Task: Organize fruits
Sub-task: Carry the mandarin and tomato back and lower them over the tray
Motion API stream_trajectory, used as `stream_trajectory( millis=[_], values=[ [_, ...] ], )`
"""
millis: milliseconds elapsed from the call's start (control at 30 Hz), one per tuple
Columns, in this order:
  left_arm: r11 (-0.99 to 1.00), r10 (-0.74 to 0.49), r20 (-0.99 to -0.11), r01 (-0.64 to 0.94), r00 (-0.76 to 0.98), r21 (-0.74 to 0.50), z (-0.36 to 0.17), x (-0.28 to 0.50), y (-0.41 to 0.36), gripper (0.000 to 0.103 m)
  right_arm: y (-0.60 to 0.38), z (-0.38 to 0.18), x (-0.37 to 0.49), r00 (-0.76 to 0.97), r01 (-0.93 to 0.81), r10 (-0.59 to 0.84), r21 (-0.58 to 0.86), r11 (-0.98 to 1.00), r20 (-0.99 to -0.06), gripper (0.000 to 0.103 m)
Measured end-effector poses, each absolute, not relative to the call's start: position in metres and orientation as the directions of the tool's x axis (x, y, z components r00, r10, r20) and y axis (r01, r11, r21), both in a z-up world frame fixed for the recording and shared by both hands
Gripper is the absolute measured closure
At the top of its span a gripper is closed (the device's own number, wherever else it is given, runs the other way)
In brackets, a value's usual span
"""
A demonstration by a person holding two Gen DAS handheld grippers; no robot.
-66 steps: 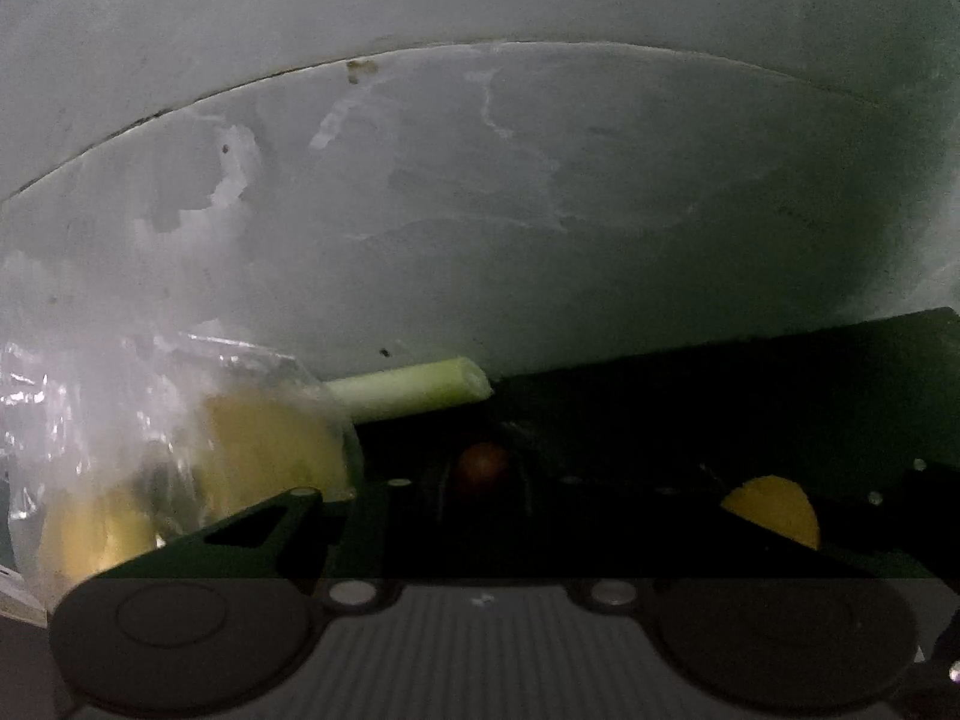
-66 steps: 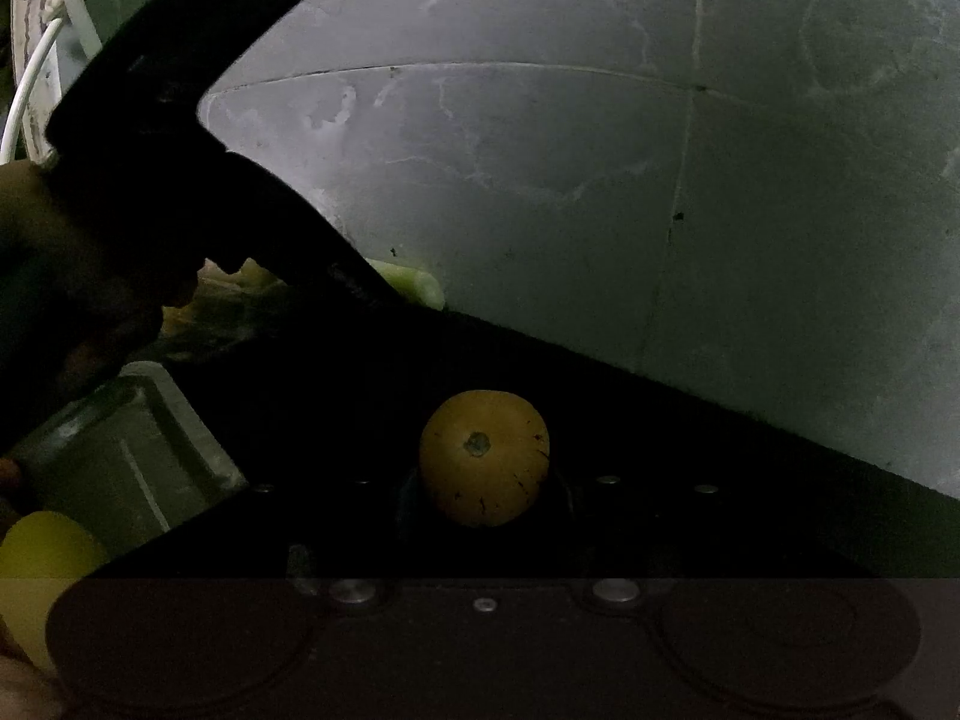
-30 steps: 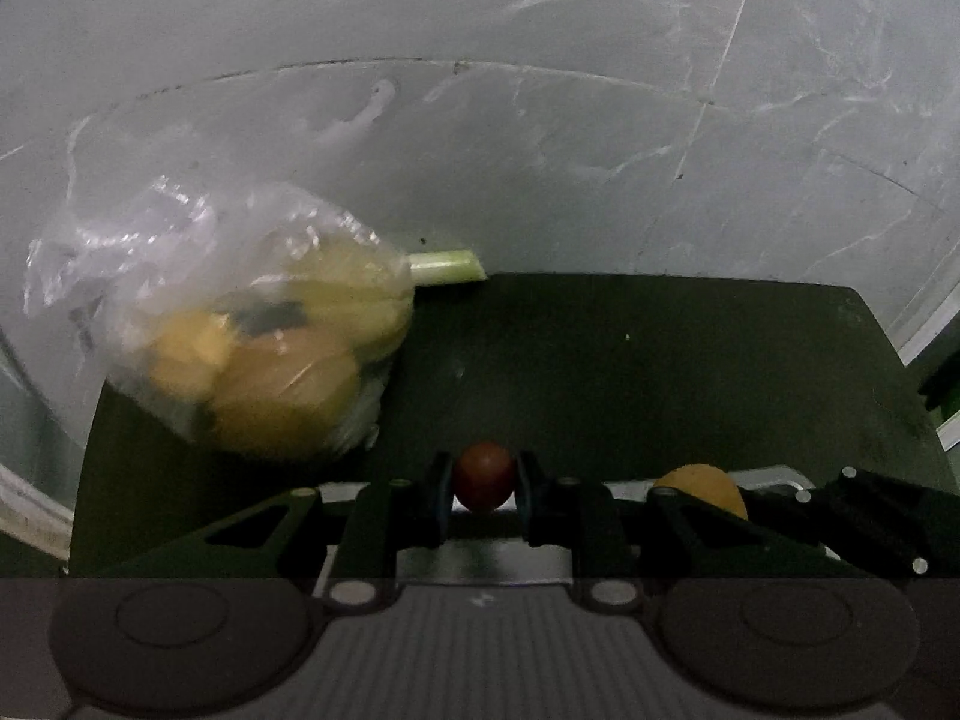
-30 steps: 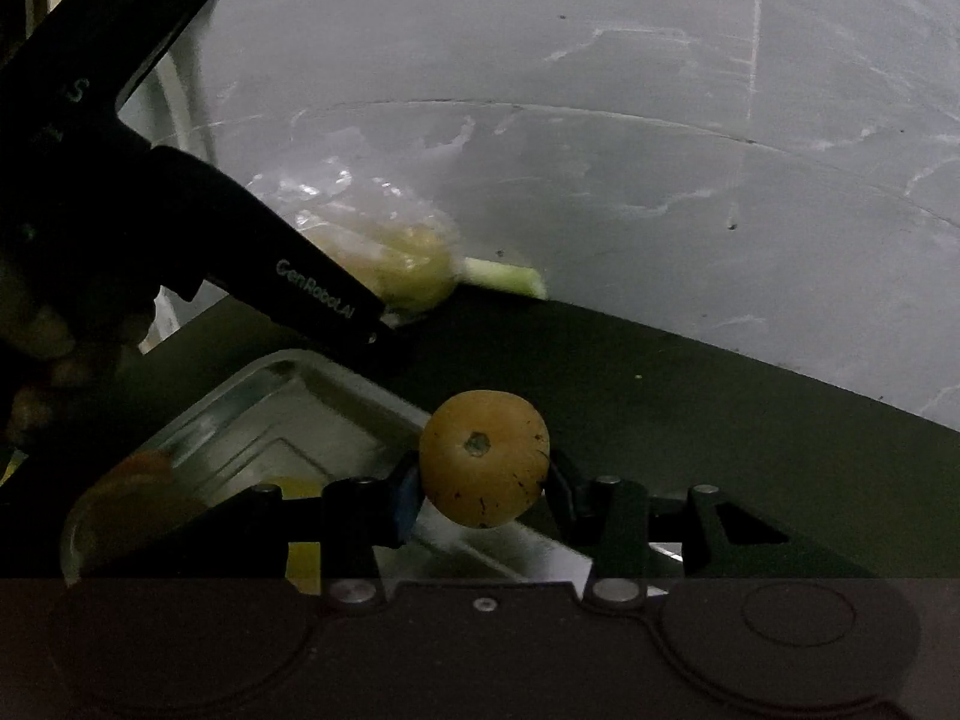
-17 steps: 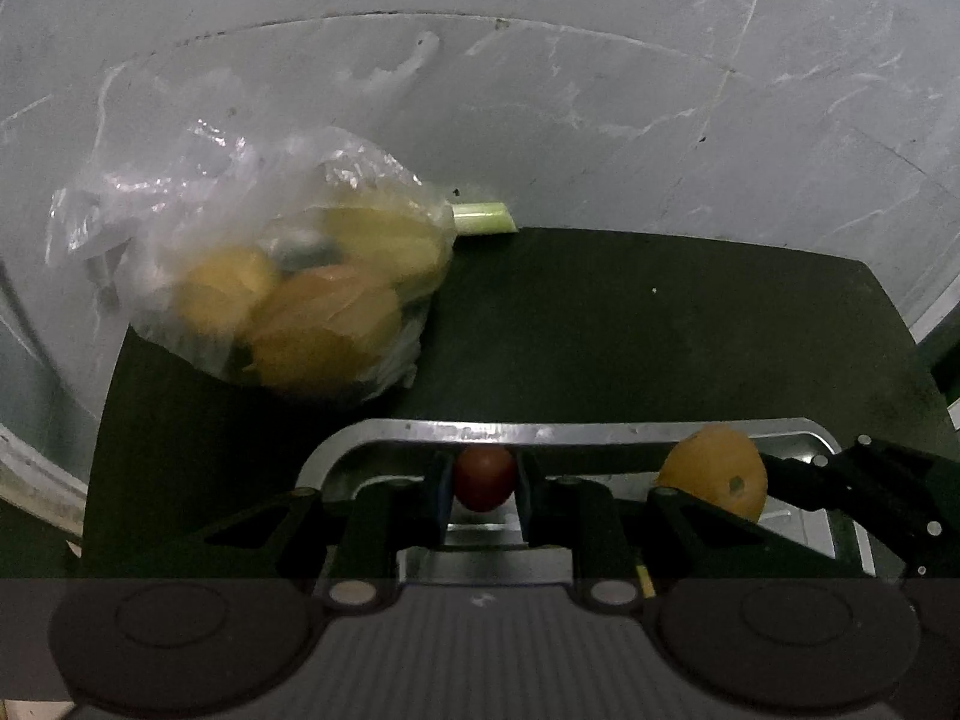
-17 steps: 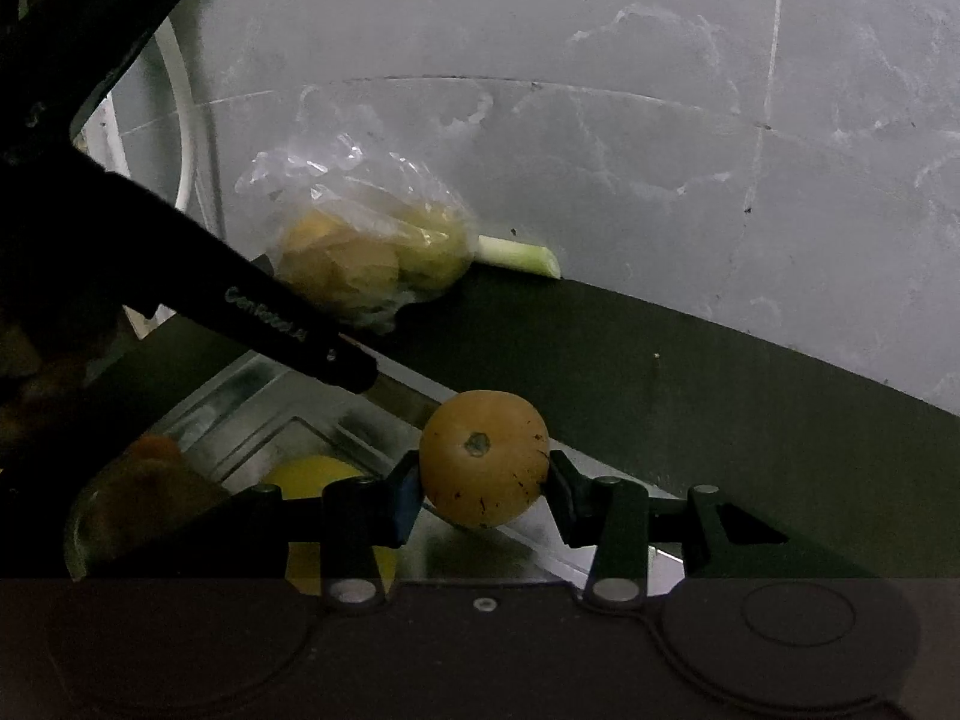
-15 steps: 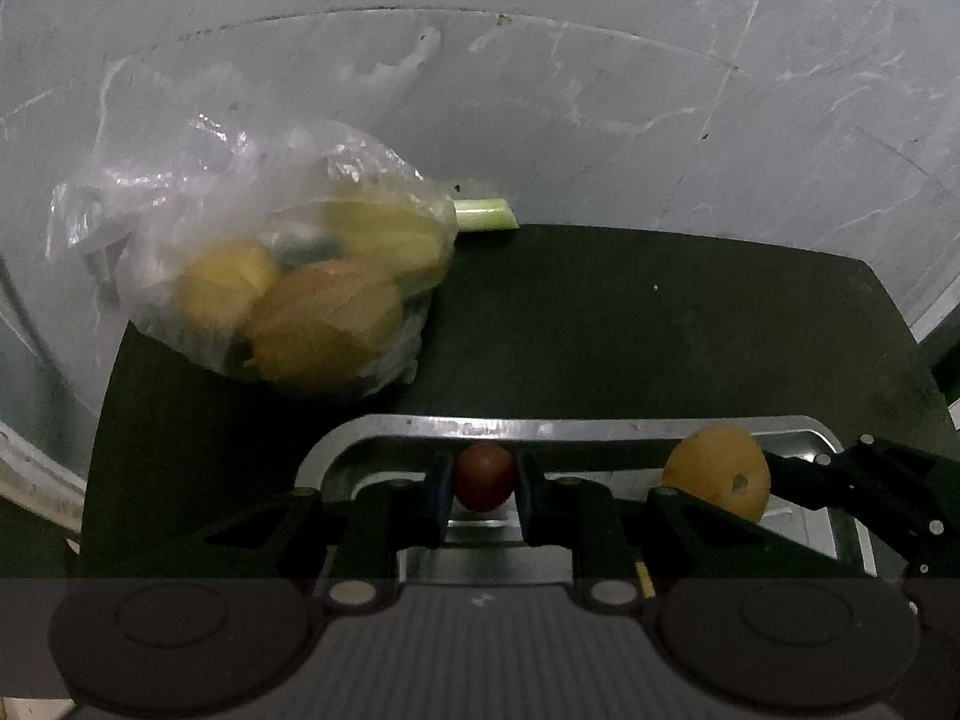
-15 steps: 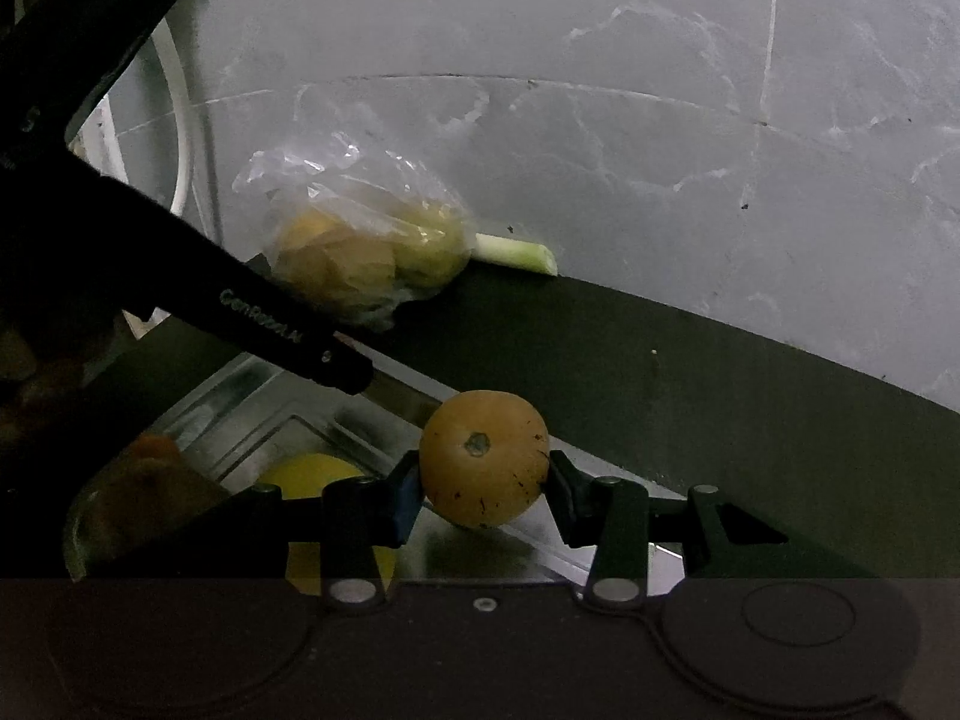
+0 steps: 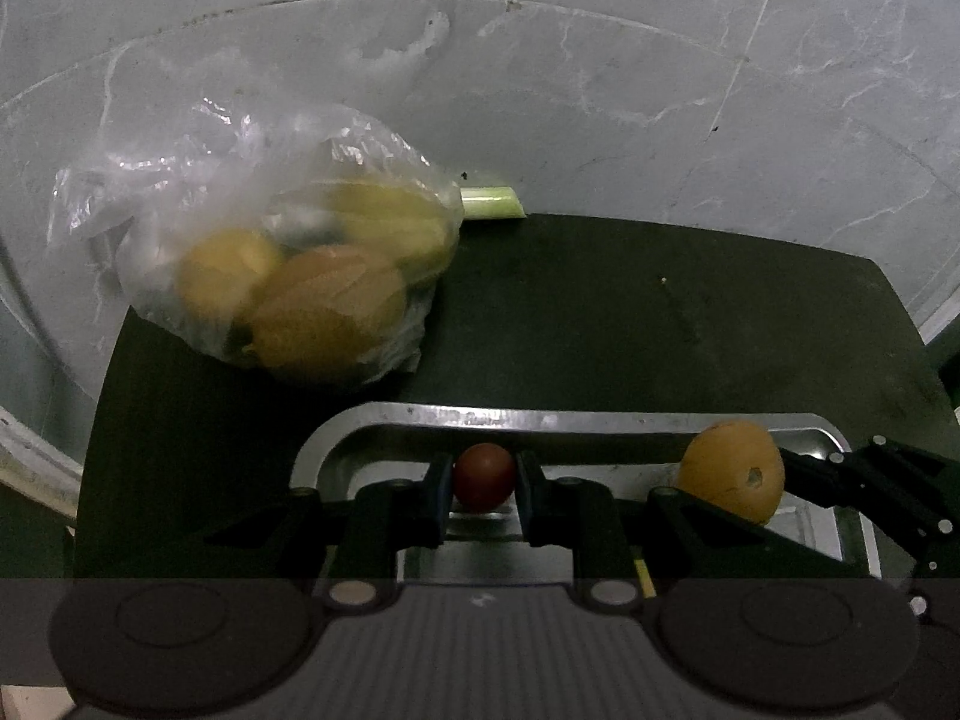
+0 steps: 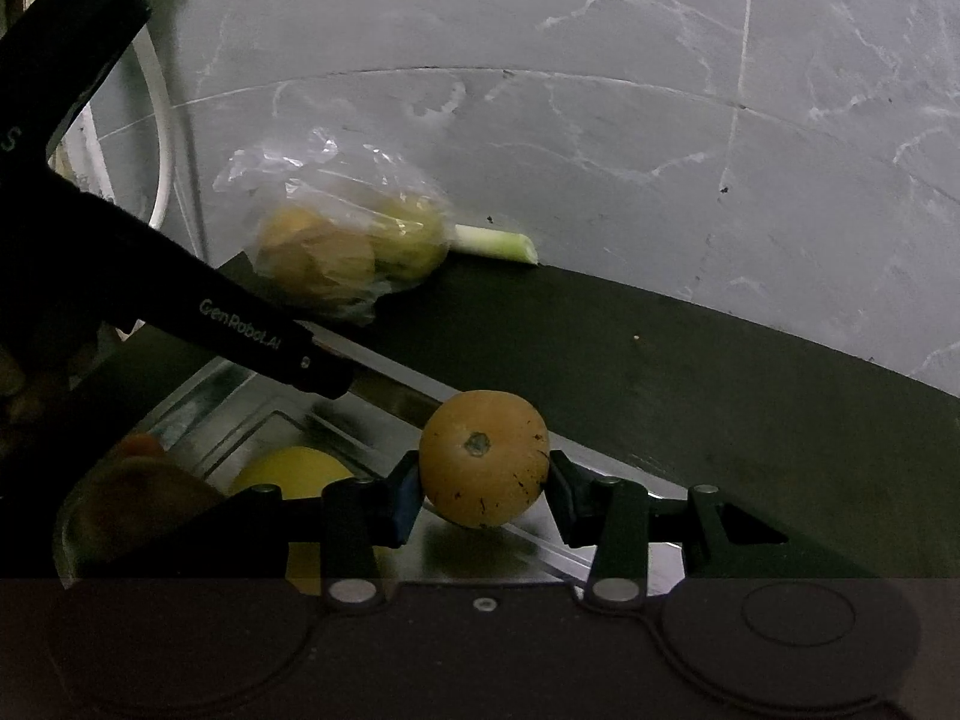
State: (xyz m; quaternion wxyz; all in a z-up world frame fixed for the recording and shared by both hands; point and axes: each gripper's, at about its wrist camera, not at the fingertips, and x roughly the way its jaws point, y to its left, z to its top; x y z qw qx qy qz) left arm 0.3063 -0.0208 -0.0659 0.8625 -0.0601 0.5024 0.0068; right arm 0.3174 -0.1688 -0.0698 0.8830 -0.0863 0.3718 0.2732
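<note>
- The left claw (image 9: 483,483) is closed on a small red fruit (image 9: 483,476), pinched at its widest part so it cannot roll out, and held just above the tray (image 9: 420,414).
- The right claw (image 10: 483,489) grips an orange (image 10: 483,466) the same way, pads on opposite sides, stem end facing the camera; it hangs over the tray's right part.
- Both fruits sit over the tray, so I judge release into it is the step in hand.
- The tray lies on the dark desk (image 9: 660,312), near side; a yellow fruit (image 10: 294,471) already rests inside, to the left.
- A bag (image 9: 282,264) of more fruit sits far left on the desk, likely the supply.
- A green stalk (image 9: 489,202) pokes out behind the bag, at the desk's far edge against the wall.
</note>
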Motion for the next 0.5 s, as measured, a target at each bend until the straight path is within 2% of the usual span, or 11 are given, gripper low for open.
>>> stream_trajectory(
  millis=[500],
  values=[
    [0.988,-0.017,-0.871,-0.124,0.490,-0.090,-0.0671,0.3062,-0.0226,0.079,-0.1758,-0.0769,0.3223,0.569,-0.517,0.394,0.058,0.854,-0.722,0.058]
  ],
)
